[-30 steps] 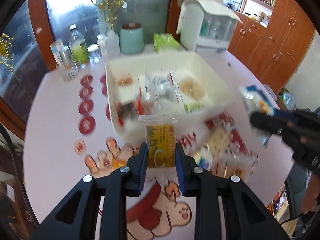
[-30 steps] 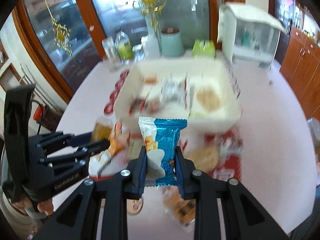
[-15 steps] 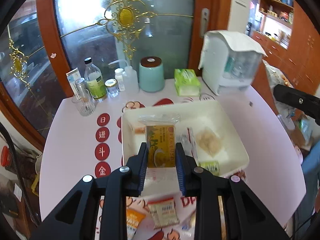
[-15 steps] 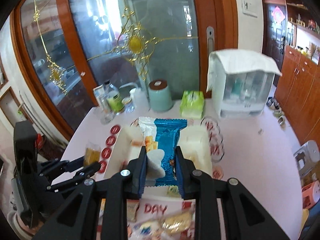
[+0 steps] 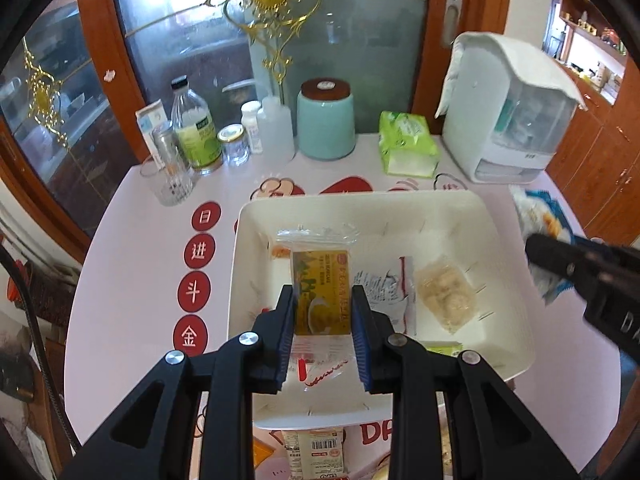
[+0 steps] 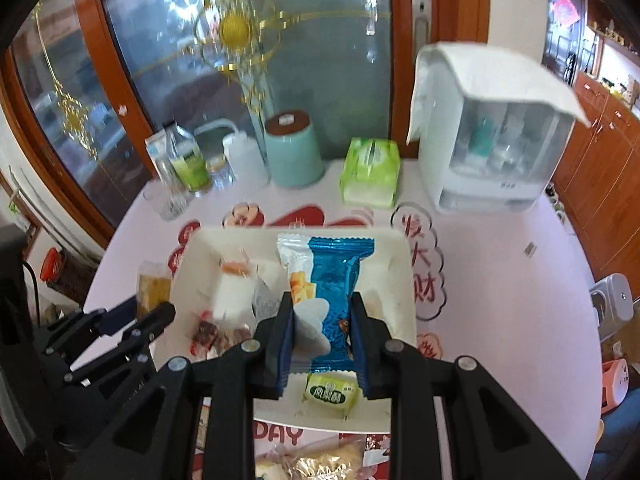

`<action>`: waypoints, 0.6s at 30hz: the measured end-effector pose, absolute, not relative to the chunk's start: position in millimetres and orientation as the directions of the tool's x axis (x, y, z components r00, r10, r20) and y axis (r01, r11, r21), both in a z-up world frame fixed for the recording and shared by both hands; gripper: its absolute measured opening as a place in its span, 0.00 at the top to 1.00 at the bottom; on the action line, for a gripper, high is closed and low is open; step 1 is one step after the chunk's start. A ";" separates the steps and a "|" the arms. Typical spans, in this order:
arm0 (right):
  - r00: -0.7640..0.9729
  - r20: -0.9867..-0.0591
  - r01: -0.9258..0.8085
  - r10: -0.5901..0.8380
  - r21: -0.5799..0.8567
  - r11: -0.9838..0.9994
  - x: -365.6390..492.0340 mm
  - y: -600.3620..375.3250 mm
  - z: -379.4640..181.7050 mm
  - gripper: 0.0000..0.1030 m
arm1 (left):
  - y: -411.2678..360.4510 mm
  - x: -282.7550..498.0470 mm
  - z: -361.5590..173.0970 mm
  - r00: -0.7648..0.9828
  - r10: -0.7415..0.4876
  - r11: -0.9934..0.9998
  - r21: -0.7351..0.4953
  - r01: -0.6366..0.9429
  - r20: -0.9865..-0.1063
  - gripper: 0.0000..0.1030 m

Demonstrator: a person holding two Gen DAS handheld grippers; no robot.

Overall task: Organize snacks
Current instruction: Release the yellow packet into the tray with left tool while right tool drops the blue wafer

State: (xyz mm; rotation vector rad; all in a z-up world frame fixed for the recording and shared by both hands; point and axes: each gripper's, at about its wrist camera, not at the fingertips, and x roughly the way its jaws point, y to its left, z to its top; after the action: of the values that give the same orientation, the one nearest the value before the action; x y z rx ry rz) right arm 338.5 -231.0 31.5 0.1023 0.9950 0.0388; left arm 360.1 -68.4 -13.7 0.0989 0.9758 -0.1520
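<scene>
Over the white tray, both grippers held above its inside.
Left gripper (image 5: 322, 312): jaws narrow, clamped on the sides of a yellow snack packet (image 5: 322, 290); packet upright between the blue pads, its clear sealed end uppermost, above the tray's left half.
Right gripper (image 6: 322, 328): jaws narrow, clamped on a blue-and-white snack packet (image 6: 326, 284); packet upright, crimped end at top, above the middle of the tray.
White tray (image 5: 460, 208): rectangular, shallow, on the pink table (image 5: 132, 240); in the left wrist view it holds a pale pastry in clear wrap (image 5: 446, 294) at right, a white printed wrapper (image 5: 390, 292) beside it, and a small orange-tinted packet (image 5: 280, 251) at the far left.
Tray, right wrist view: a green wrapped sweet (image 6: 331, 394) lies near the front wall; a dark red-brown snack (image 6: 210, 334) sits at front left.
Loose snacks: a barcode-labelled packet (image 5: 314, 454) lies on the table just in front of the tray; more wrapped items there, partly hidden by the gripper arms.
Table, far edge: teal jar with brown lid (image 5: 325, 120), green tissue pack (image 5: 406, 144), white dispenser under a cloth (image 5: 508, 116), bottle with green label (image 5: 196, 128), small glass jars and a cut-glass tumbler (image 5: 170, 184).
Table print: red discs with white characters (image 5: 196, 272) left of the tray.
</scene>
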 end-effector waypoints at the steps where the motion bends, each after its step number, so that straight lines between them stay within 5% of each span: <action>1: 0.535 -0.841 0.011 0.082 0.104 0.995 339.7 -230.1 25.9 0.75 | -68.3 361.9 -18.7 0.545 -0.076 0.986 0.020 0.167 -0.835 0.76; 11: 0.473 -0.876 0.006 0.092 0.108 0.994 345.9 -225.4 -9.0 0.75 | -70.3 365.0 -45.7 0.507 -0.030 0.987 0.056 0.152 -0.861 0.75; 13: 0.463 -0.881 0.004 0.096 0.110 0.994 347.1 -224.0 -13.2 0.75 | -70.9 364.9 -48.1 0.505 -0.025 0.986 0.061 0.154 -0.863 0.64; 15: 0.454 -0.886 -0.004 0.092 0.101 0.995 346.8 -220.5 -16.6 0.74 | -71.4 364.3 -50.0 0.504 -0.019 0.986 0.068 0.153 -0.864 0.20; 18: 0.443 -0.891 -0.019 0.098 0.100 0.995 346.1 -216.1 -20.7 0.73 | -71.4 360.9 -51.0 0.523 0.005 0.983 0.100 0.154 -0.852 0.10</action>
State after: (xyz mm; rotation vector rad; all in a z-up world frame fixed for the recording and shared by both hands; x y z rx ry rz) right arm 346.1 -216.1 -20.7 0.0790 1.1102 0.0729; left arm 360.9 -71.4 -51.0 0.1708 1.0181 -0.0897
